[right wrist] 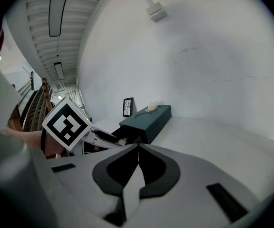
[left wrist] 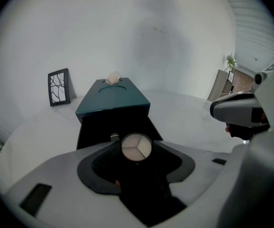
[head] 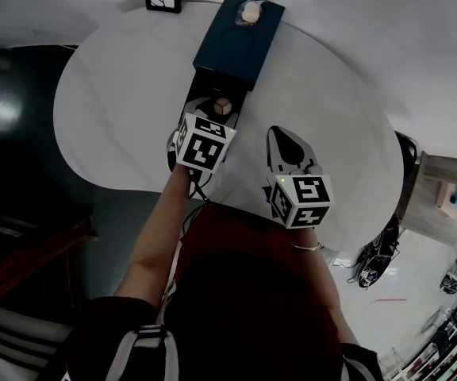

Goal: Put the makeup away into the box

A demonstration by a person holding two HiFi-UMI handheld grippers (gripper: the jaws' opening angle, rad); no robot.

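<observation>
The left gripper (left wrist: 137, 147) is clamped on a round compact (head: 224, 106) at the near end of the teal box's (head: 238, 38) open drawer (left wrist: 101, 126). Placing seems in hand, and the next move is to lower it in and release. The right gripper (right wrist: 138, 150), jaws together and empty, hangs over the table (head: 117, 94). The drawer's dark inside shows nothing else I can make out.

Hand-held grippers: left (left wrist: 137, 152) clamps compact (left wrist: 136, 147), right (right wrist: 138, 148) closed

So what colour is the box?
The box is dark teal, best seen in the left gripper view.
</observation>
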